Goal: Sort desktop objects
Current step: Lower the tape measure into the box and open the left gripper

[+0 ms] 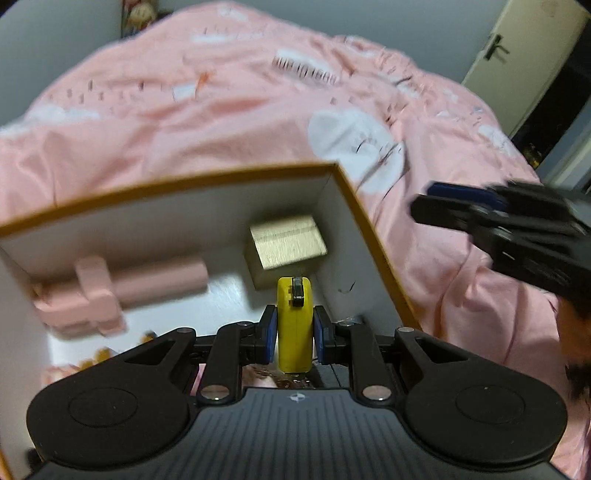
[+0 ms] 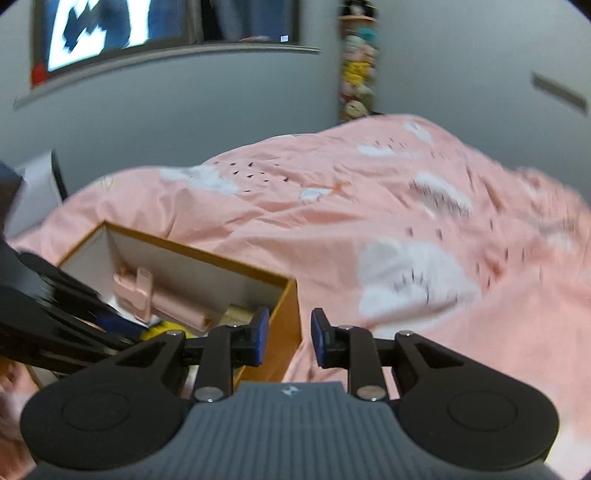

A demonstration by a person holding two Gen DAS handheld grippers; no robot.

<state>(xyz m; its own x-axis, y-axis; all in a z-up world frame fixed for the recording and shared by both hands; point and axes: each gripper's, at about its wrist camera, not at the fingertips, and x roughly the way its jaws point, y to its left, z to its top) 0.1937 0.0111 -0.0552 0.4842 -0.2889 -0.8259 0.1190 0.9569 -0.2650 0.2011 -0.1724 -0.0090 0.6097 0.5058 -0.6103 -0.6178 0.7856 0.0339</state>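
From the left wrist camera, the left gripper [image 1: 294,334] is clenched on an upright yellow tape measure [image 1: 294,325] held over the open orange-rimmed box [image 1: 373,236] on a pink bedspread [image 1: 221,110]; only this view shows the box floor, with a gold block [image 1: 288,242] at twelve o'clock from the tape and a blurred pink tool [image 1: 110,291] at ten o'clock. From the right wrist camera, the right gripper [image 2: 286,338] hangs released with nothing between its blue pads [image 2: 260,334] (no earlier picture to compare), just outside the box's near corner at nine o'clock. Here the box interior is half hidden behind the other gripper, the tape measure only a yellow sliver, and a wall picture [image 2: 110,29] is cut off at the top.
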